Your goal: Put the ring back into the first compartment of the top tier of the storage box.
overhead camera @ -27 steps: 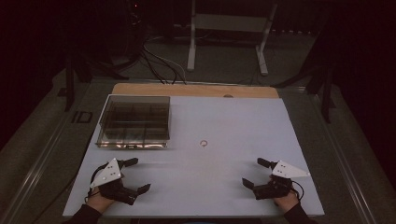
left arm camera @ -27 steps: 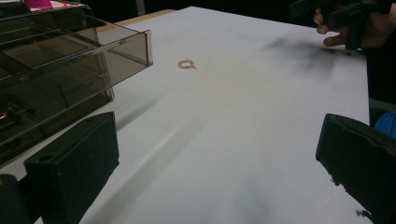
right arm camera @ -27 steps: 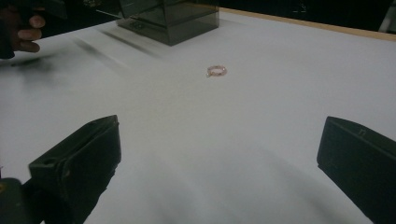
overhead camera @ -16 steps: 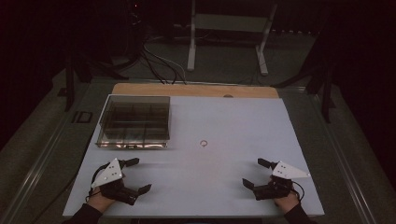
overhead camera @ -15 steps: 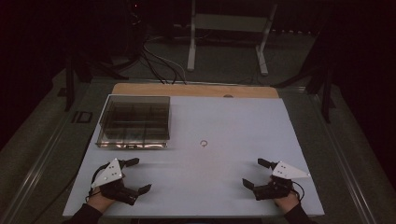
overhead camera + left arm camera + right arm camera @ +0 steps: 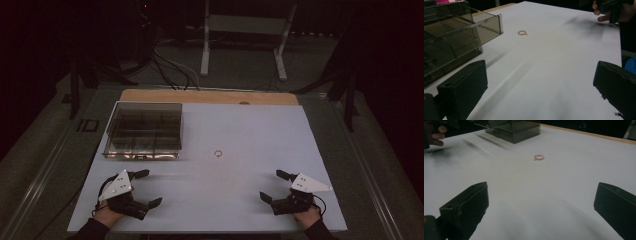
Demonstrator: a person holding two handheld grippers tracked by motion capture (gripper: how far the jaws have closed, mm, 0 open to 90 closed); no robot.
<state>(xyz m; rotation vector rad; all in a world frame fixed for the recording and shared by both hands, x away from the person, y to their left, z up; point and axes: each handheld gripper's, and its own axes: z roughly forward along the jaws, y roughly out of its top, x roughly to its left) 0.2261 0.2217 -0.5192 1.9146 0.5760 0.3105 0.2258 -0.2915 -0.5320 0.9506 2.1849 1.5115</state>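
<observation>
One ring (image 6: pixel 218 153) lies mid-worktop (image 6: pixel 240 200), just right of one smoked box (image 6: pixel 144 131). Two tools rest at the near edge, well apart from it: left tool (image 6: pixel 145 188) and right tool (image 6: pixel 272 186), both spread, holding nothing.

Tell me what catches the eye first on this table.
A small ring lies alone mid-table on the white sheet. A smoky clear box with compartments sits at the far left. Near the front edge, the left gripper and right gripper rest with jaws wide open, holding nothing.
</observation>
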